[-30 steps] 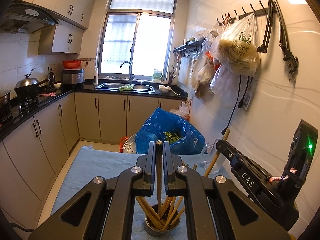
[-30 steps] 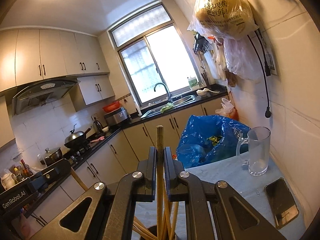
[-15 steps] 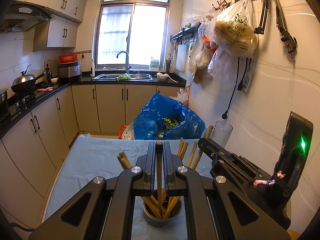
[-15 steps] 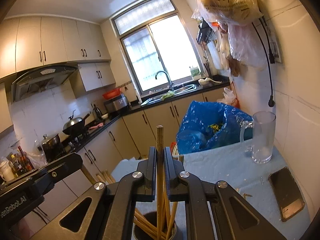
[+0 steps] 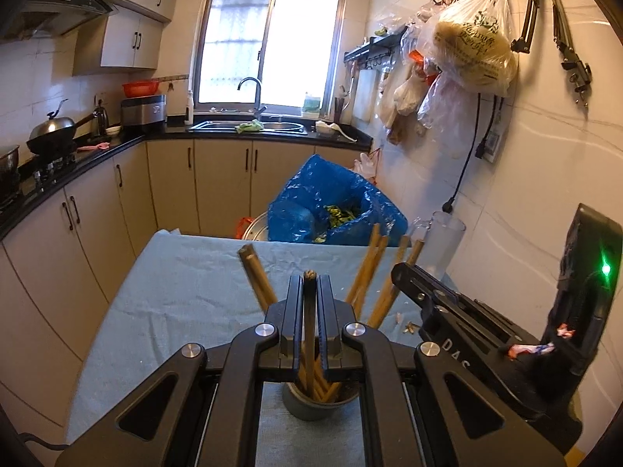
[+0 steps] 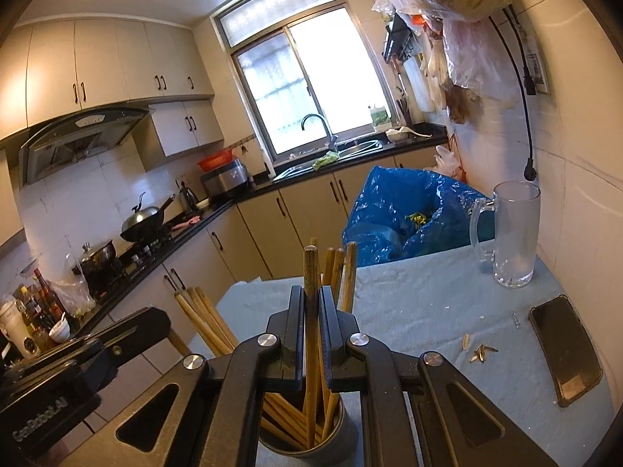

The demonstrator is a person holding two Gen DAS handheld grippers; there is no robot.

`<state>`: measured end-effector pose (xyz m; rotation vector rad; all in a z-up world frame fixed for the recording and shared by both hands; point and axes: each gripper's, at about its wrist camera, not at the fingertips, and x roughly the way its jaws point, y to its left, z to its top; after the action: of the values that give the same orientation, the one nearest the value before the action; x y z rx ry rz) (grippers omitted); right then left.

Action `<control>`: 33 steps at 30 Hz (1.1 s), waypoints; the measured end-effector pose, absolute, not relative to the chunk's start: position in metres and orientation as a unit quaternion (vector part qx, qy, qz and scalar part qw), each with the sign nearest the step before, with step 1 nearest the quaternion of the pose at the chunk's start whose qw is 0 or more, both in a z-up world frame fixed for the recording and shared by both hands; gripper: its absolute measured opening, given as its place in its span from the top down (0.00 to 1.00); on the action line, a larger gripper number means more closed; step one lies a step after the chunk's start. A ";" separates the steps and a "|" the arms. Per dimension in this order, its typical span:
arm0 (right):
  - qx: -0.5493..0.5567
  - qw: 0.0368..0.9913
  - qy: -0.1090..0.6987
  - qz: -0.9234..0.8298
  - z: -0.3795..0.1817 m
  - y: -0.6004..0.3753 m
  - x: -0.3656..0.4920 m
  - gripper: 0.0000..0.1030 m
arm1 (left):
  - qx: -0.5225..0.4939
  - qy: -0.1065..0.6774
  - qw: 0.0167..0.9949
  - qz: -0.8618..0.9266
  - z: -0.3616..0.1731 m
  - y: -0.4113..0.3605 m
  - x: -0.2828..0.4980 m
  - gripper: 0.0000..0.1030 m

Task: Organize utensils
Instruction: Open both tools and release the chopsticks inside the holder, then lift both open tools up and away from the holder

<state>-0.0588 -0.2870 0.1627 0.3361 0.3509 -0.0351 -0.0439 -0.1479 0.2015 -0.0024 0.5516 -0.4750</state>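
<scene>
Left wrist view: your left hand-held gripper pinched a single brown wooden chopstick upright, its lower end inside the round grey metal holder on the blue-clothed bench, apparently so it would drop in beside the other chopsticks.

Right wrist view: your right hand-held gripper likewise clamped one wooden chopstick over the same holder, seemingly lined up for release.
</scene>
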 end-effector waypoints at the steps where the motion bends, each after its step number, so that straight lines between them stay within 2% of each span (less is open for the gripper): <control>1: 0.166 0.970 0.176 -0.016 0.162 -0.286 -0.059 0.92 | -0.002 0.271 0.934 -0.233 0.200 -0.146 -0.044 0.94; 33: 0.175 0.962 0.210 -0.010 0.151 -0.280 -0.060 0.92 | -0.008 0.330 0.917 -0.225 0.159 -0.131 -0.040 0.94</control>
<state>-0.0596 -0.2797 0.1514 0.3552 0.4258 -0.0205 -0.0403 -0.1313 0.1586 -0.0171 0.6786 -0.4639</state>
